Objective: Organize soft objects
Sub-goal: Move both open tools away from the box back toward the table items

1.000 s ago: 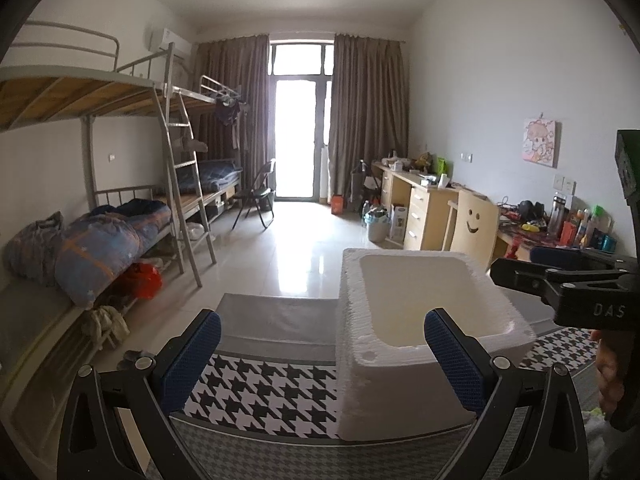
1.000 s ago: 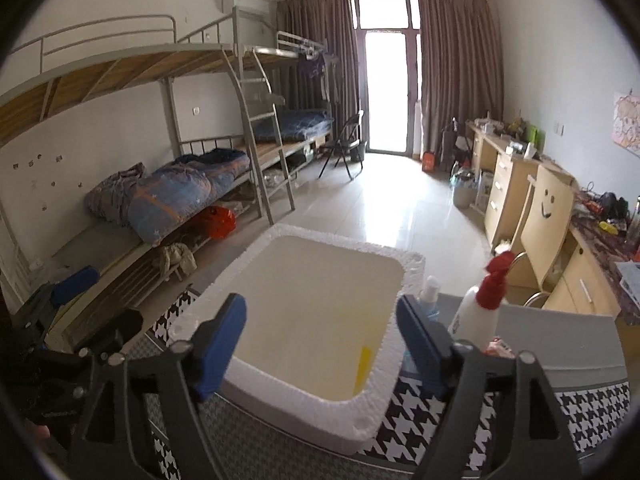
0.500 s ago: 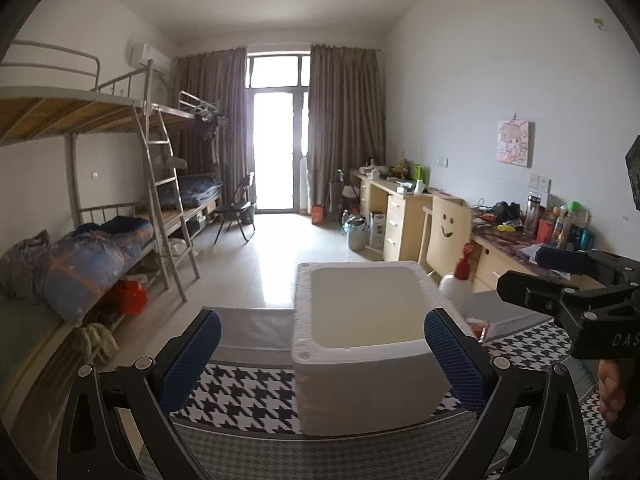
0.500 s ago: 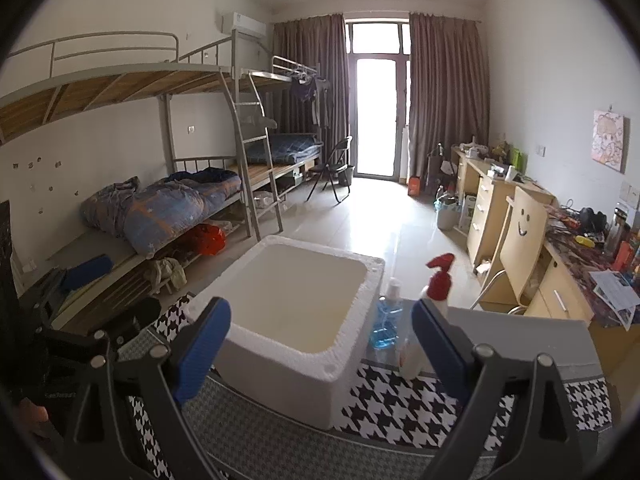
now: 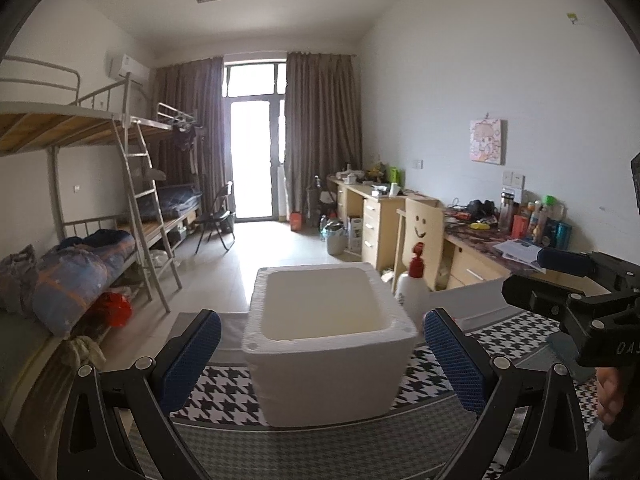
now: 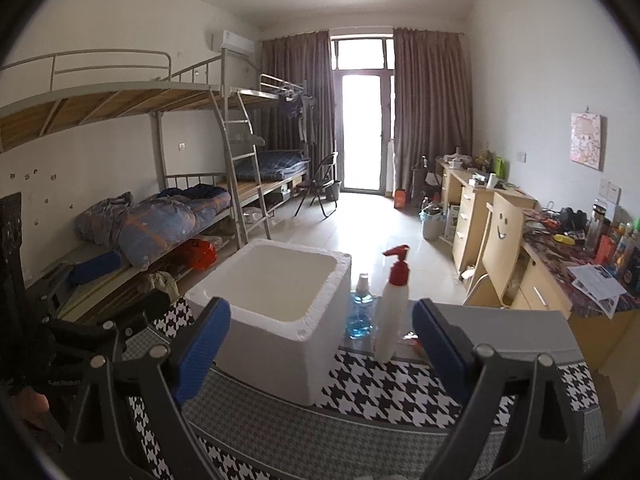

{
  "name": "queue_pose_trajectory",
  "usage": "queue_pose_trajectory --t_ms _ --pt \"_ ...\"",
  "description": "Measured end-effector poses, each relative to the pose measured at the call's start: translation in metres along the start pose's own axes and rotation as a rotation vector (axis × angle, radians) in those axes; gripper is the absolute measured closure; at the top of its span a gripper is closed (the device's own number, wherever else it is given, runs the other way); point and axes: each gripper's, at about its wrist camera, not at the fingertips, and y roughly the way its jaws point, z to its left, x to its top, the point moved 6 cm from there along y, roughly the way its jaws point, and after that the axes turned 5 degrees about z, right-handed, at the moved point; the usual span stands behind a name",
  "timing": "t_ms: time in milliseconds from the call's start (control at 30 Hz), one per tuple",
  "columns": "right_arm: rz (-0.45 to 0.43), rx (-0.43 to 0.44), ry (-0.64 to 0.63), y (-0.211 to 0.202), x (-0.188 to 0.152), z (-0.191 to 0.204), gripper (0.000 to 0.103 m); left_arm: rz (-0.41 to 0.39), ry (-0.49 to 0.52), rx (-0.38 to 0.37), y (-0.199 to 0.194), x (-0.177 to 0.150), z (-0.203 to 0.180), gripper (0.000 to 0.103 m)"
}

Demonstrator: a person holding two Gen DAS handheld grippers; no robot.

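While both grippers, left (image 5: 322, 354) and right (image 6: 322, 338), hung wide open, empty, foam box (image 5: 326, 336) sat mid-tablecloth (image 6: 400, 392), likely ready for soft items; none visible.

Metal bunk beds (image 6: 168, 152) and cluttered study desks (image 5: 400, 208) are lining a dormitory room, curtains (image 6: 432, 112) framing its balcony door (image 6: 362, 132).

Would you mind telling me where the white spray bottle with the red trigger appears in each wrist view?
Left wrist: the spray bottle stands right of centre, partly hidden behind the foam box.
Right wrist: the bottle stands at centre, fully visible, right of the box beside a blue bottle.
Shared landmark: the smiley-face chair back.
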Motion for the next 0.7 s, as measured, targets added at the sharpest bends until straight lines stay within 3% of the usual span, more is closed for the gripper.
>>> queue_pose_trajectory --t_ms 700 --pt "-0.049 -0.107 0.041 -0.051 -0.039 -0.034 0.008 0.007 0.035 -0.123 -0.016 -0.025 -0.055 0.001"
